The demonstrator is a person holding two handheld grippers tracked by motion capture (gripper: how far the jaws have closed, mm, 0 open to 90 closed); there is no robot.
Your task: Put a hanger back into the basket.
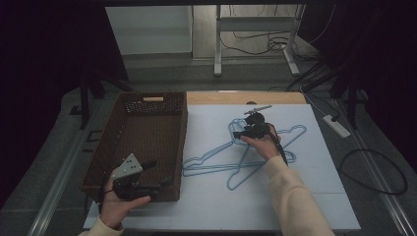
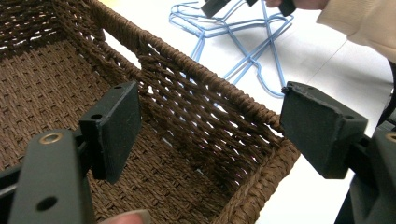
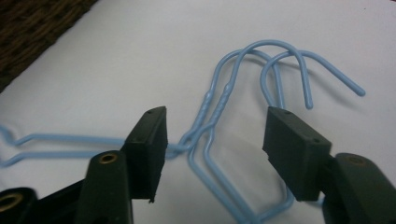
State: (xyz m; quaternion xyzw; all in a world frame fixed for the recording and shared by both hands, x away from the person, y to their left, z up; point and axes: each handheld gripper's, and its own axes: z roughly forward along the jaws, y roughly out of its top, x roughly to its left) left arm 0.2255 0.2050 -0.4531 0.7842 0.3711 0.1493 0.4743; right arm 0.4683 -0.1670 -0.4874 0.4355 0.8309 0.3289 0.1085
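Observation:
Several light-blue wire hangers lie tangled on the white table top, their hooks pointing away from me. My right gripper hovers low over their necks. In the right gripper view it is open, with the twisted necks of the hangers between the jaws and no pad touching them. My left gripper is open at the near right corner of the brown woven basket. Its jaws straddle the basket's right wall without touching it. The hangers lie beyond that wall.
The basket takes up the table's left side and looks bare inside. A wooden strip runs along the far table edge. On the floor to the right lie a power strip and cables. A metal desk frame stands behind.

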